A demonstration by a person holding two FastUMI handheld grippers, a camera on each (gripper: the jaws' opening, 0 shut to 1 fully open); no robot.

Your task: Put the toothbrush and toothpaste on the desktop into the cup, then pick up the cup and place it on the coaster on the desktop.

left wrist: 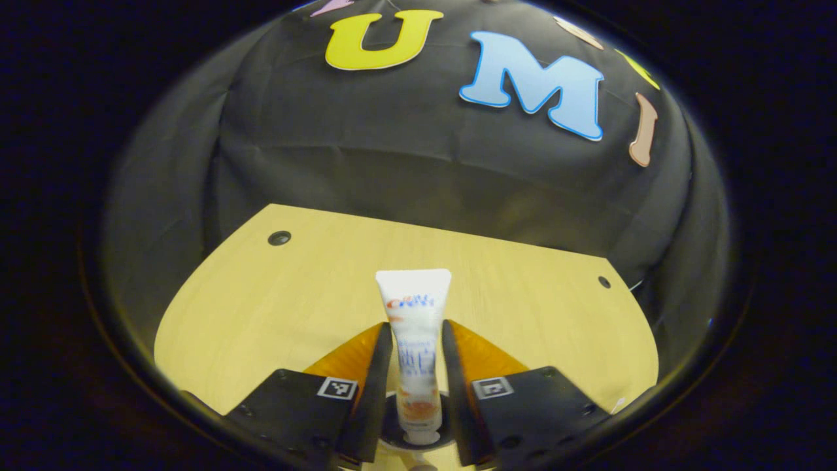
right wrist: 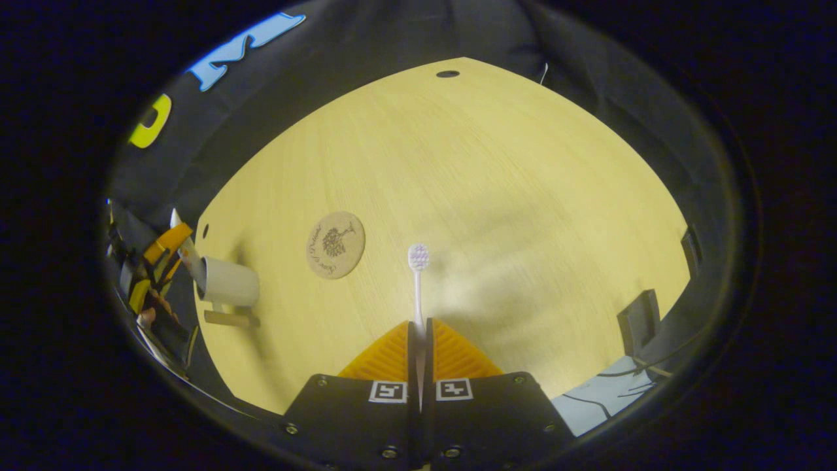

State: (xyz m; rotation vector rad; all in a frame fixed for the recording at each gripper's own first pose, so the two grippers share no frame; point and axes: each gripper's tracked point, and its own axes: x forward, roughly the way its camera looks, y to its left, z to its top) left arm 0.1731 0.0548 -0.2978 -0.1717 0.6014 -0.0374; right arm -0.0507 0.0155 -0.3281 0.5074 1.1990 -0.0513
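Toothpaste tube (left wrist: 414, 347) sits pinched in the left claw (left wrist: 416, 333), cap down over the cup (right wrist: 225, 281). Right claw (right wrist: 418, 327) clamps the toothbrush (right wrist: 418, 278) above the bench (right wrist: 523, 196), coaster (right wrist: 335, 244) far-left of its head.

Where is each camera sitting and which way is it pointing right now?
Left gripper view: rides on the left gripper, facing across the table toward the booth wall; its own fingers clamp the toothpaste above the cup.
Right gripper view: rides on the right gripper, looking down at the table, coaster and cup; its fingers pinch the toothbrush; the left gripper sits at the far left.
Shared: table, cup, toothpaste, left gripper.
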